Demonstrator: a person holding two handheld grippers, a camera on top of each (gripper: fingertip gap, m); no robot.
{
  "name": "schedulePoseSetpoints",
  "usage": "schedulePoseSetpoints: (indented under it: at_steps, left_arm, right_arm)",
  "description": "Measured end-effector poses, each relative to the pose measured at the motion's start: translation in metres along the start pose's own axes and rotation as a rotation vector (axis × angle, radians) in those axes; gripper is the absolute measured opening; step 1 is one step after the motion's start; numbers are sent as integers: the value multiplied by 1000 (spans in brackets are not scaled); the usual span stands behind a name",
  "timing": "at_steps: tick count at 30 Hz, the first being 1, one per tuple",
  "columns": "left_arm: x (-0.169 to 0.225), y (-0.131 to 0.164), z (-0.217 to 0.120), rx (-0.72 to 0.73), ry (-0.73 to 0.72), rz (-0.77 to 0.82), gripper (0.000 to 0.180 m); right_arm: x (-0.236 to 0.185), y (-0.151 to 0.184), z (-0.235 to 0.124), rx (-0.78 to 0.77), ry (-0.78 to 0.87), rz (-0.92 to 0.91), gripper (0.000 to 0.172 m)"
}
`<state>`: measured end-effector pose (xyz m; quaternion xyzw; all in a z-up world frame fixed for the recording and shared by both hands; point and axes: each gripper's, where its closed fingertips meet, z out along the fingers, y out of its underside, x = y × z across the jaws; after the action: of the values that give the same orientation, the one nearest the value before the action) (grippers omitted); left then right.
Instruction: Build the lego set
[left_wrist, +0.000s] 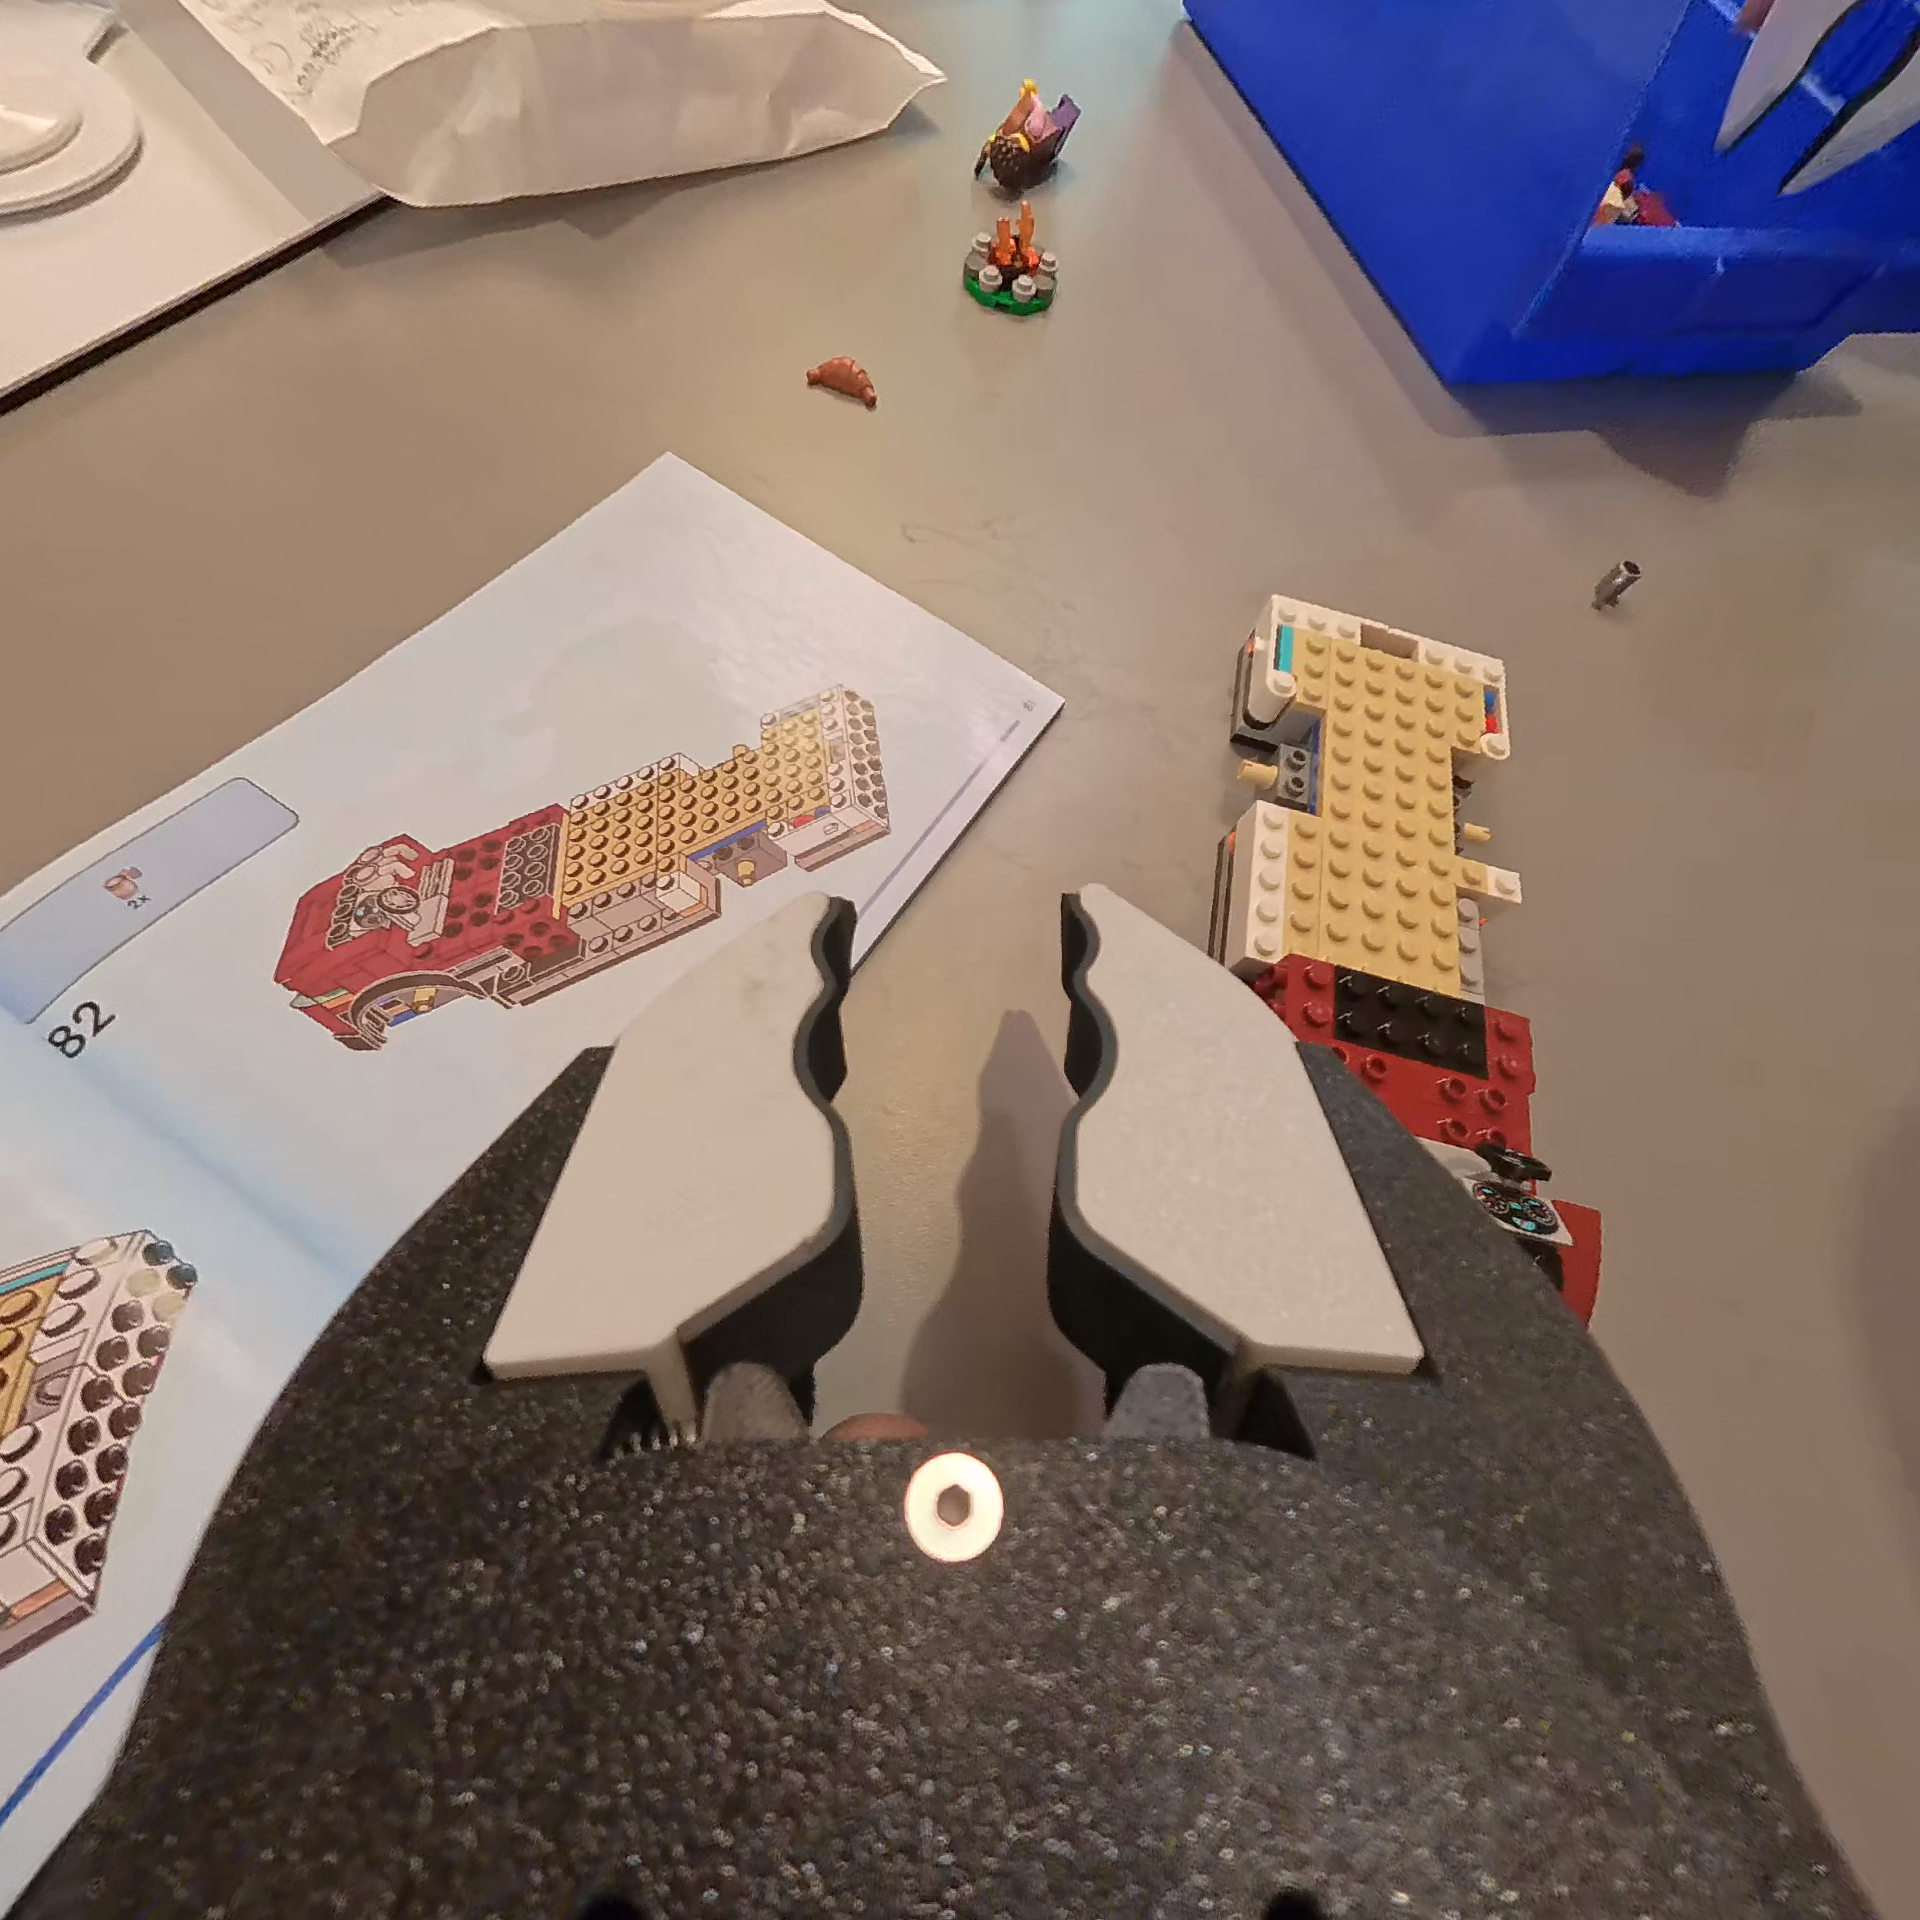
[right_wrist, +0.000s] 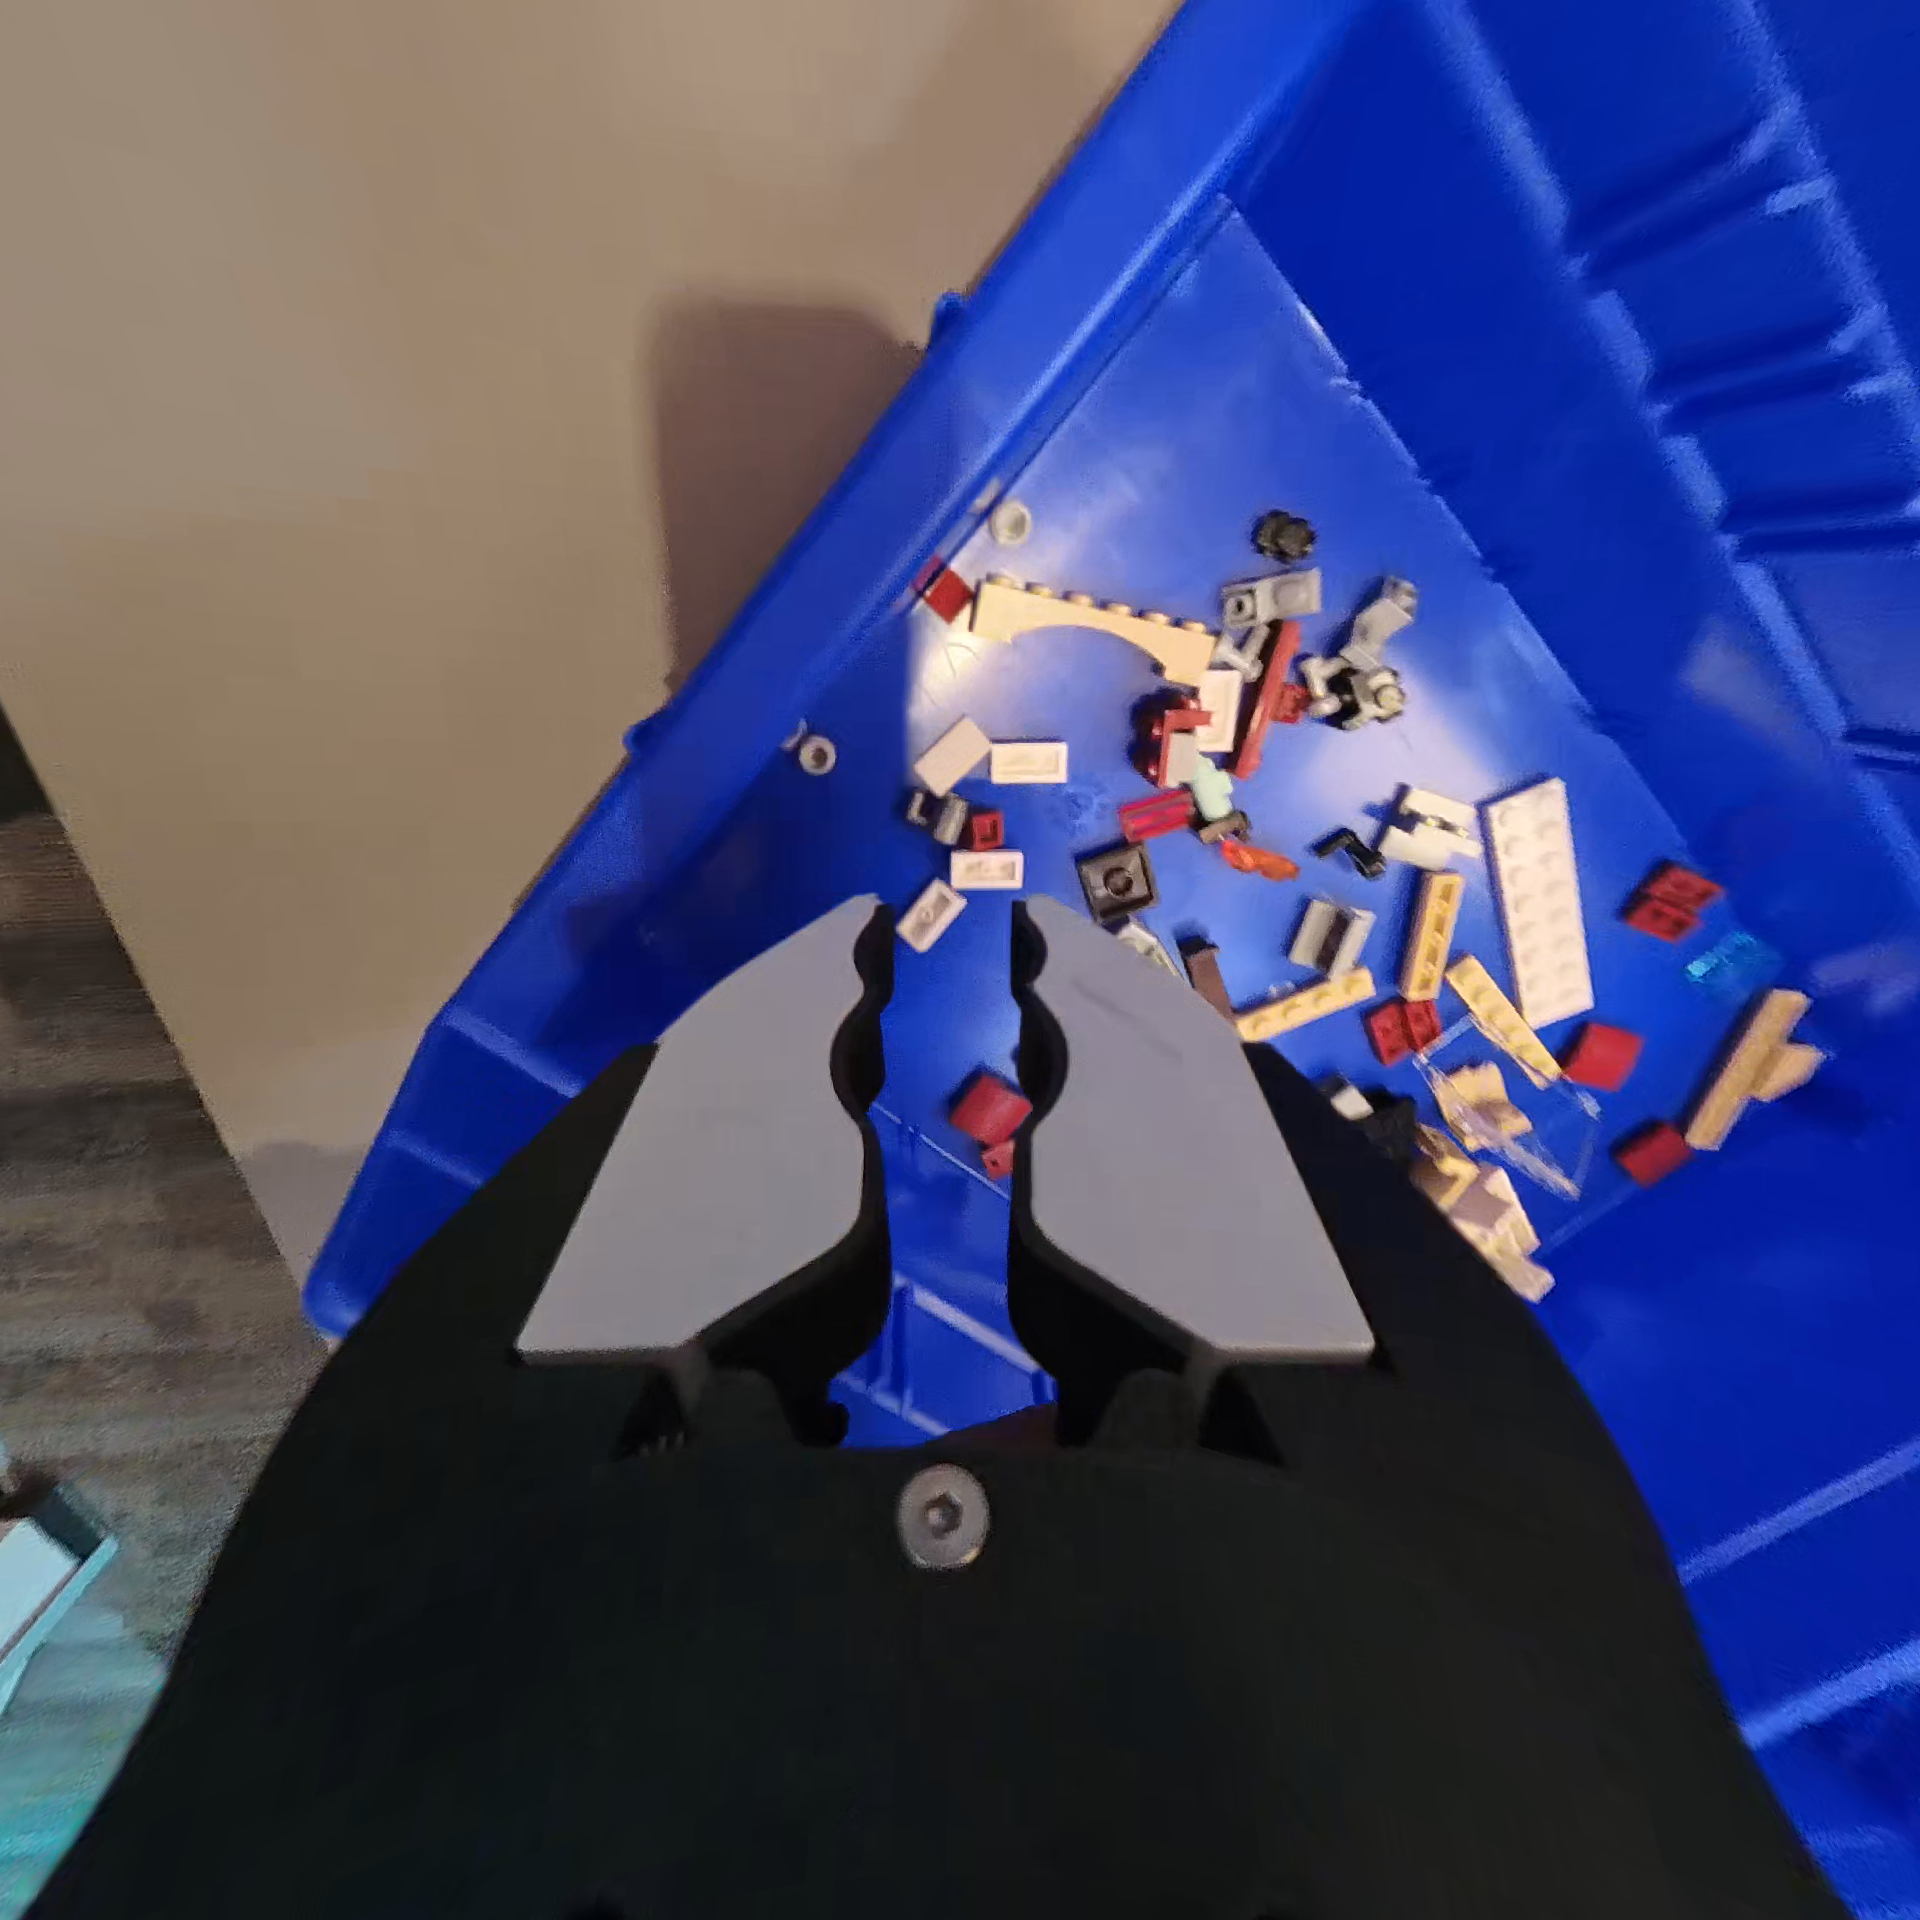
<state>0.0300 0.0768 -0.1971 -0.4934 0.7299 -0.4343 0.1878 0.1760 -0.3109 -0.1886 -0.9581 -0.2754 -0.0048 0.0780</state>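
Jaws of right gripper (right_wrist: 948, 914) narrowly parted, empty, over blue bin (right_wrist: 1455, 312); square them on small white plate (right_wrist: 932, 914). Left gripper (left_wrist: 958, 914) gapes wide, empty.

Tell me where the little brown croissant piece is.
Left wrist view: the croissant piece lies on the grey table, beyond the instruction booklet, below the campfire model.

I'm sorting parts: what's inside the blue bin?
The blue bin holds loose bricks: a long white plate, a cream arch, dark red pieces, tan plates. The open right hand-held gripper covers part of the floor.
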Motion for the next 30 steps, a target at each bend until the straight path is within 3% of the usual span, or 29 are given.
schedulePoseSetpoints:
  at_steps: [10,30]
  left_arm:
    - [-6,-2,-2,19,5,-59,39]
    - [1,2,2,-16,-35,43,39]
  right_arm:
    - [-7,1,35,-98,-120,-73,18]
    - [1,-5,34,-117,5,-87,8]
